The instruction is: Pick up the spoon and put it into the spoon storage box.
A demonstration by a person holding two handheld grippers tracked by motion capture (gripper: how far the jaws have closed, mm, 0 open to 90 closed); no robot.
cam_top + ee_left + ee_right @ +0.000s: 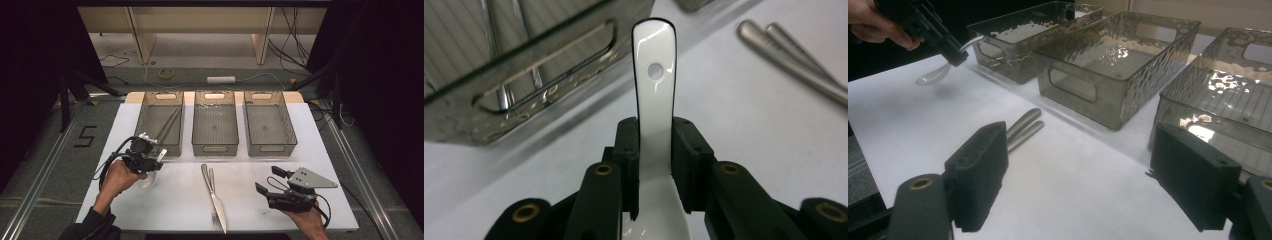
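A white ceramic spoon (654, 90) is clamped by its handle between the jaws of my left gripper (655, 125), handle end pointing forward past the pads. In the high view the left gripper (150, 159) hovers at the table's left, just in front of the left bin (150, 100), with the spoon (148, 181) hanging from it bowl downward. The right gripper view shows that spoon (933, 76) lifted off the table under the left gripper (955, 55). My right gripper (267, 179) rests at the front right, jaws wide apart with nothing between them (1083, 150).
Three clear grey bins stand in a row at the back: the left one holds metal chopsticks (167, 127), the middle bin (215, 145) and right bin (270, 147) look bare. A knife and fork (212, 187) lie together mid-table, their handles (1023, 127) toward the bins.
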